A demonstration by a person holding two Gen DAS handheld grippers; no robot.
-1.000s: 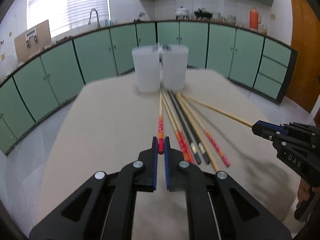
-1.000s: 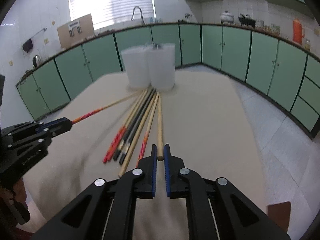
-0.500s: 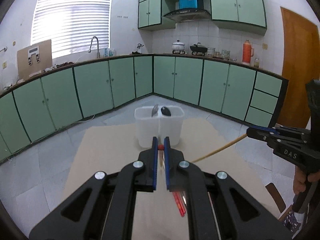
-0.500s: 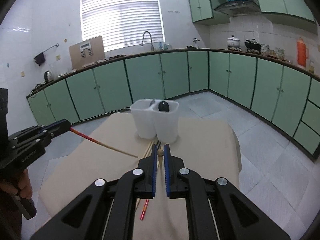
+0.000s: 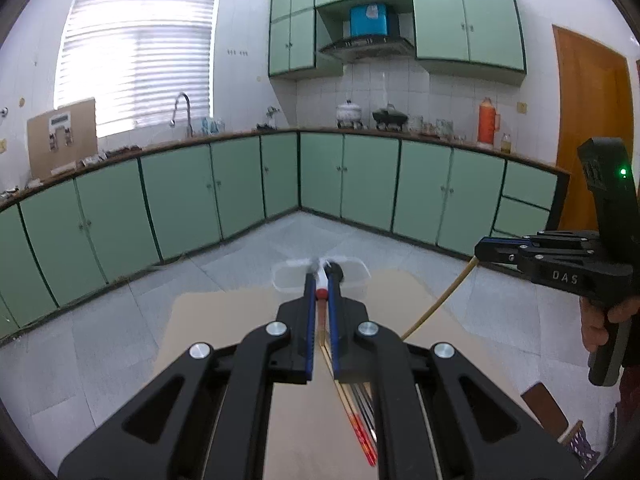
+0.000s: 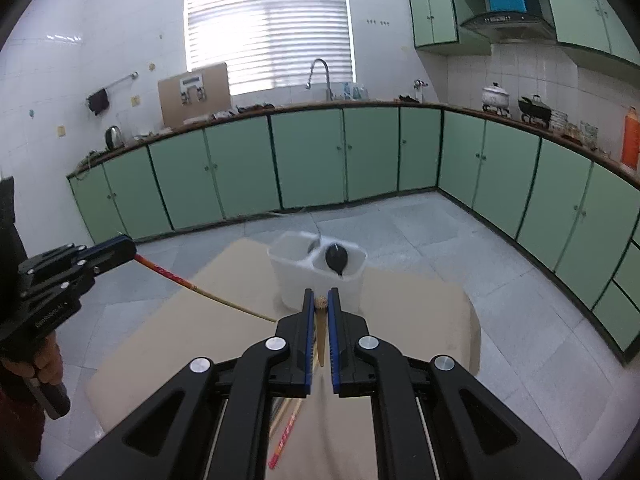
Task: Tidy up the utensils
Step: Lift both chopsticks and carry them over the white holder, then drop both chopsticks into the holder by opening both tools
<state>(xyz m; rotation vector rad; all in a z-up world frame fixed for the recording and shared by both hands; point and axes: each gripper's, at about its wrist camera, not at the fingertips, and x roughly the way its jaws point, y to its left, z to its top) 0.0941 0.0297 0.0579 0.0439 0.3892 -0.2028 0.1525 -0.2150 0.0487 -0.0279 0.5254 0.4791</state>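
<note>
My left gripper (image 5: 321, 294) is shut on a red-ended chopstick (image 5: 320, 294), lifted above the table; it also shows in the right wrist view (image 6: 120, 249) with the chopstick (image 6: 180, 280) slanting down. My right gripper (image 6: 321, 304) is shut on a plain wooden chopstick (image 6: 321, 330), seen in the left wrist view (image 5: 436, 304) hanging from the gripper (image 5: 486, 249). A white two-compartment holder (image 6: 296, 280) stands at the table's far end with a black spoon (image 6: 336, 258) in its right compartment. More chopsticks (image 5: 360, 432) lie on the table below.
The beige table (image 6: 180, 340) stands on a tiled kitchen floor. Green cabinets (image 6: 312, 156) run along the walls behind. A brown chair corner (image 5: 544, 404) sits to the right of the table.
Both grippers have lifted their chopsticks off the pile and risen well above the table. The holder now lies lower in both views.
</note>
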